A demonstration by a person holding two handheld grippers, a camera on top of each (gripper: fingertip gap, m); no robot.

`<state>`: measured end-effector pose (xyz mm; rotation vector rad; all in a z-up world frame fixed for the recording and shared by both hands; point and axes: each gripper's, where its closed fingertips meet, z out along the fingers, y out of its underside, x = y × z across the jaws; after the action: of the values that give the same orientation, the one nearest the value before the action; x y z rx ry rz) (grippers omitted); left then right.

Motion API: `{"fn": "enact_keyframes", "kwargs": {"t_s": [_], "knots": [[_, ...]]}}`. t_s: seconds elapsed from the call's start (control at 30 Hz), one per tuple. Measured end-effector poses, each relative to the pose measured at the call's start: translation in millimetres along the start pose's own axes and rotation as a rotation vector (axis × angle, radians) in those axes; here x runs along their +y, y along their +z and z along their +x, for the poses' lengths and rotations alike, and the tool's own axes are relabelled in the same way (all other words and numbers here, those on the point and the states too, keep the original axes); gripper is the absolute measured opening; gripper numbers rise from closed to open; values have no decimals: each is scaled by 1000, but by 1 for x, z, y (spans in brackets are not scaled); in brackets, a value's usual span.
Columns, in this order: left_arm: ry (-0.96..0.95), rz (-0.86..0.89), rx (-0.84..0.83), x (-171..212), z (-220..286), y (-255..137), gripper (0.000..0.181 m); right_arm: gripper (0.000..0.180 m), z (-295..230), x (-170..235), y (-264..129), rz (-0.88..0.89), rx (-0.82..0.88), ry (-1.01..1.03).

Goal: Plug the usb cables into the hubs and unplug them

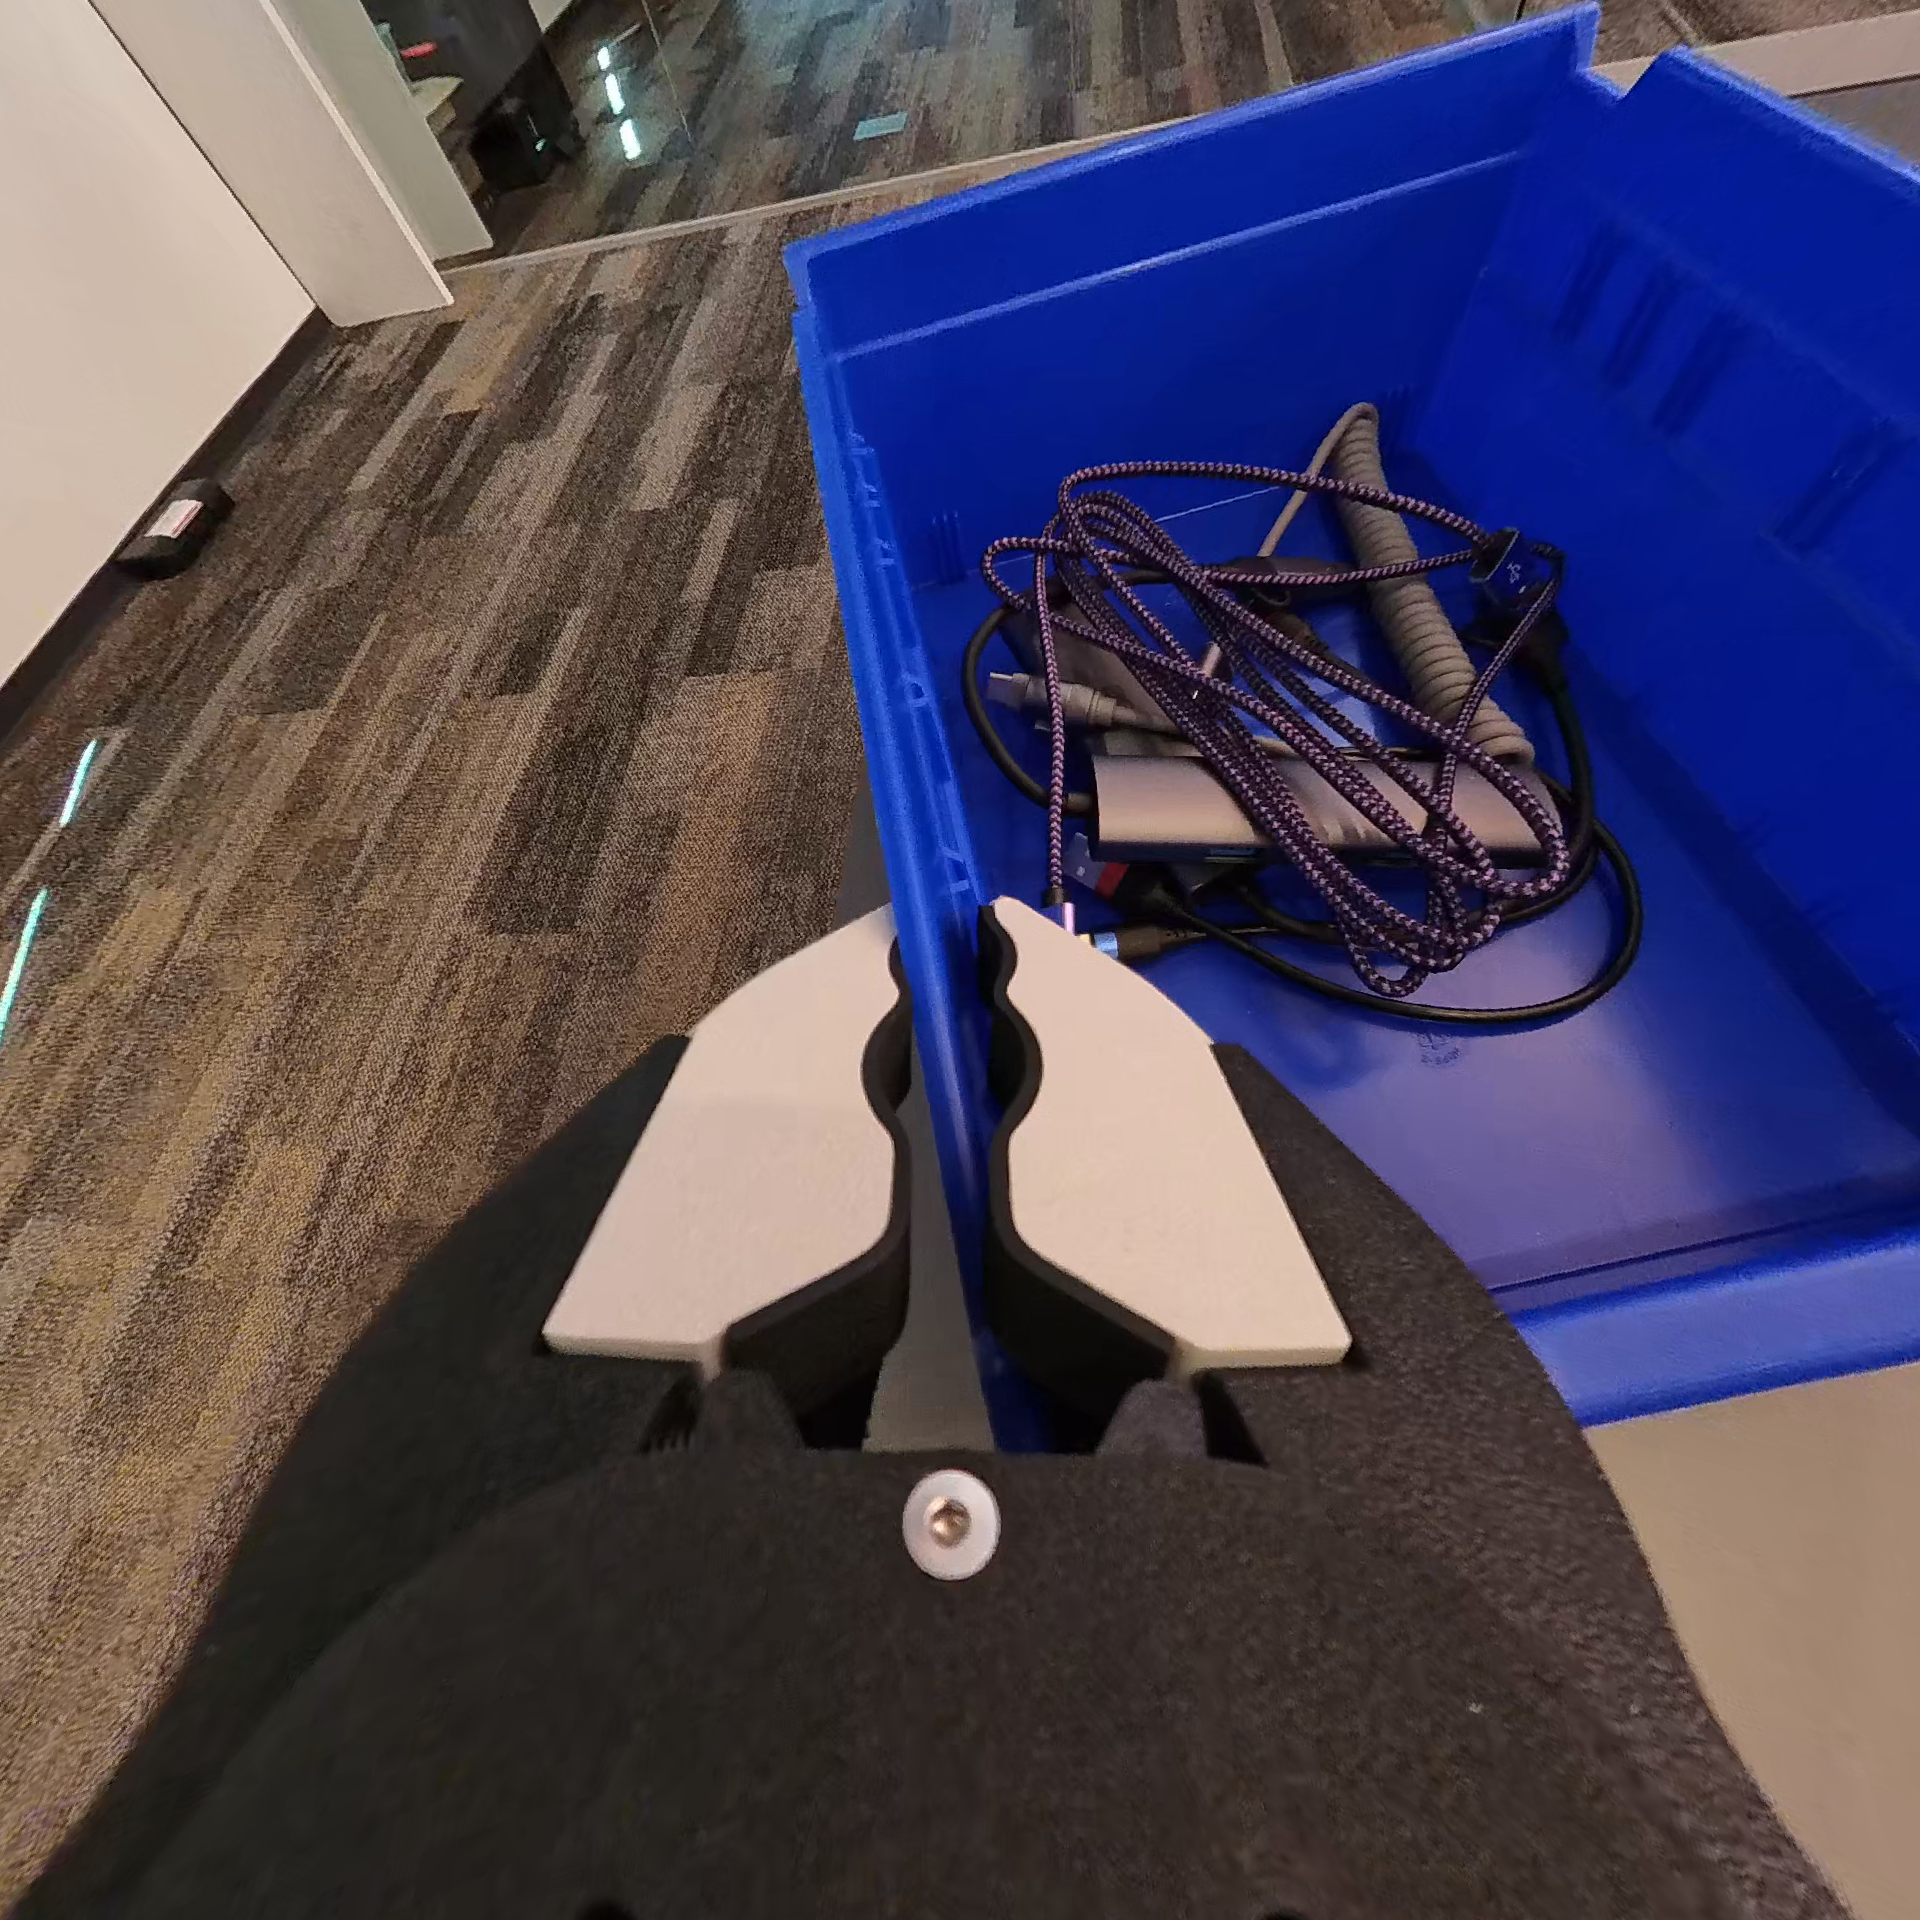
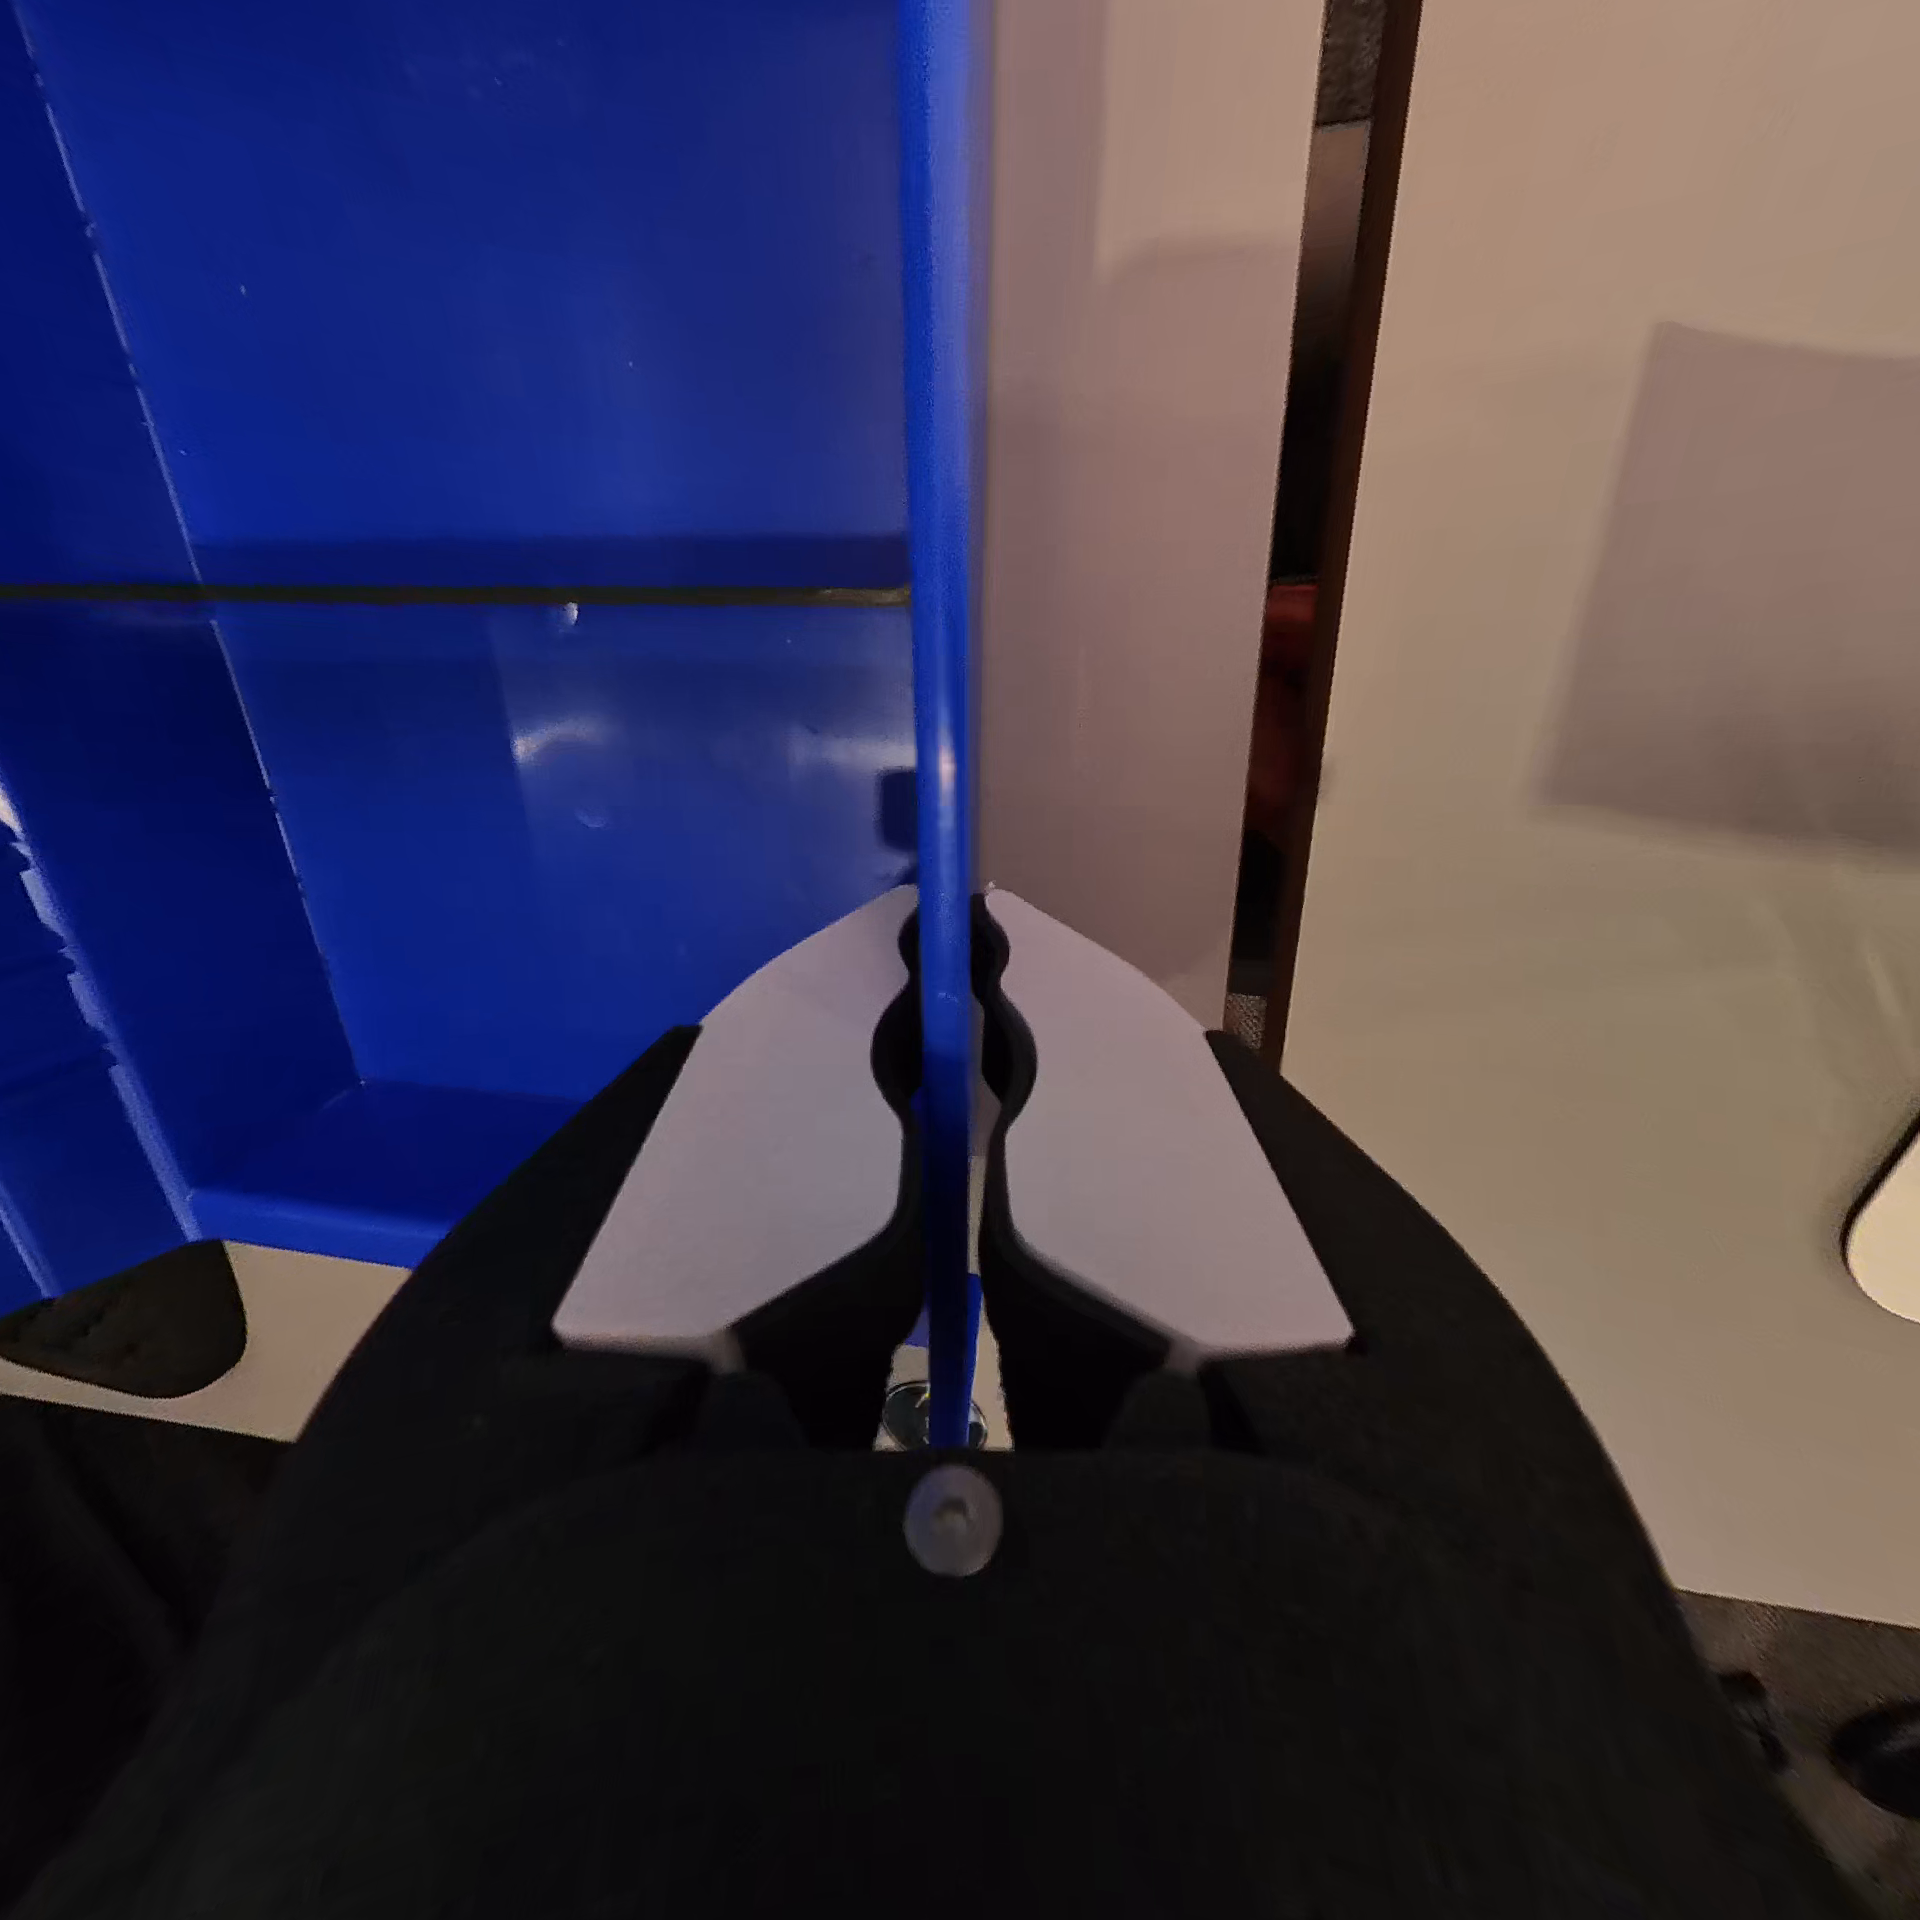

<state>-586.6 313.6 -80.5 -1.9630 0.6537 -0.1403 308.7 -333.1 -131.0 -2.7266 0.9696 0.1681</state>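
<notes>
Both grippers clamp the blue plastic bin [image 1: 1195, 343]: left gripper [image 1: 940, 914] on its left wall, right gripper [image 2: 945, 896] on its right wall [image 2: 940, 520]. Inside lie a grey USB hub [image 1: 1174, 810], a purple braided cable [image 1: 1299, 727], a grey coiled cable [image 1: 1397, 582] and black cables [image 1: 1538, 1003]. Moulded marks on the floor are illegible.

Patchwork brown-grey carpet [image 1: 416, 779] fills nine o'clock, a white wall [image 1: 114, 312] at ten. Glass partition [image 1: 831, 94] at twelve. White tabletop [image 2: 1558, 935] at three.
</notes>
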Motion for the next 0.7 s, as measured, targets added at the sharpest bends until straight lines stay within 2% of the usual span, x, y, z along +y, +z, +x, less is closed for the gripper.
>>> {"fn": "enact_keyframes", "kwargs": {"t_s": [0.17, 0.23, 0.33, 0.5, 0.7], "knots": [[12, -3, 44, 4, 4, 2, 17, 6, -1, 1, 0, 11, 53, -36], [3, -31, 67, 9, 6, 4, 21, 15, -6, 0, -1, 36, 41, -49], [12, -40, 76, 9, 7, 4, 17, 30, -6, -18, -14, 177, 113, -75], [26, -40, 121, 8, 5, 9, 17, 41, -19, -42, -50, 402, 237, -119], [55, -81, 162, 5, -14, 27, 11, 40, -24, -34, -53, 365, 324, -137]]}}
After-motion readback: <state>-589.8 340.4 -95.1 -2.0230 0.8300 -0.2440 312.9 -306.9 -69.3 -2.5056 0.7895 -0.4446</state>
